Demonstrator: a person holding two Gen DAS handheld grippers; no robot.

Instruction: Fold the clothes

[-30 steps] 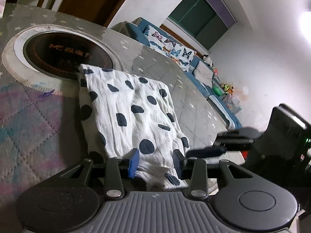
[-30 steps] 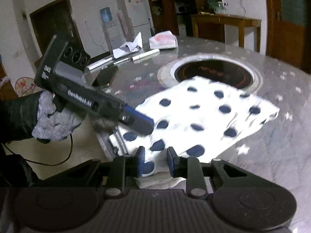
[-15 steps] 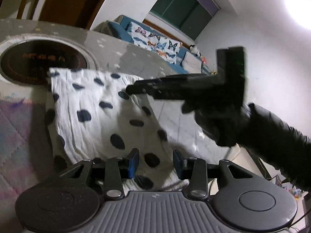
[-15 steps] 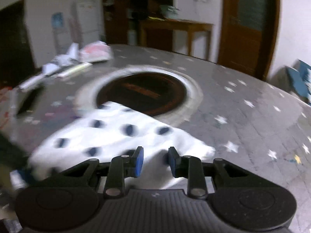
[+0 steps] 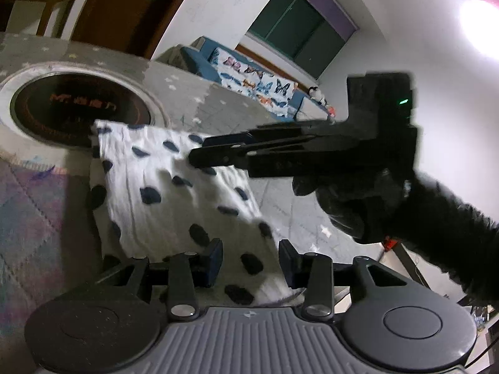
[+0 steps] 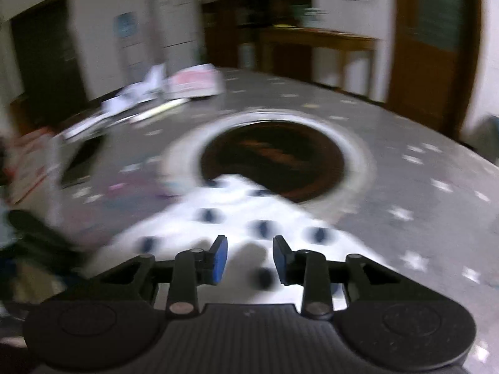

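Note:
A white cloth with dark polka dots (image 5: pixel 174 199) lies folded on the grey star-patterned table (image 5: pixel 199 106), its far corner on the round black cooktop (image 5: pixel 78 106). My left gripper (image 5: pixel 251 263) is open just above the cloth's near edge. My right gripper shows from the side in the left wrist view (image 5: pixel 199 155), held over the cloth's far right part by a black-gloved hand (image 5: pixel 349 199). In the blurred right wrist view the right gripper (image 6: pixel 249 260) is open over the cloth (image 6: pixel 237 218), with nothing between its blue pads.
The round cooktop with its pale ring (image 6: pixel 274 159) is set into the table behind the cloth. Papers and a pen (image 6: pixel 162 93) lie at the far left of the table. A blue sofa (image 5: pixel 249 78) stands beyond the table edge.
The right gripper swung from the cloth's near edge up and across over its far side. The left gripper stayed open near the front edge. The cloth looks slightly shifted and rumpled.

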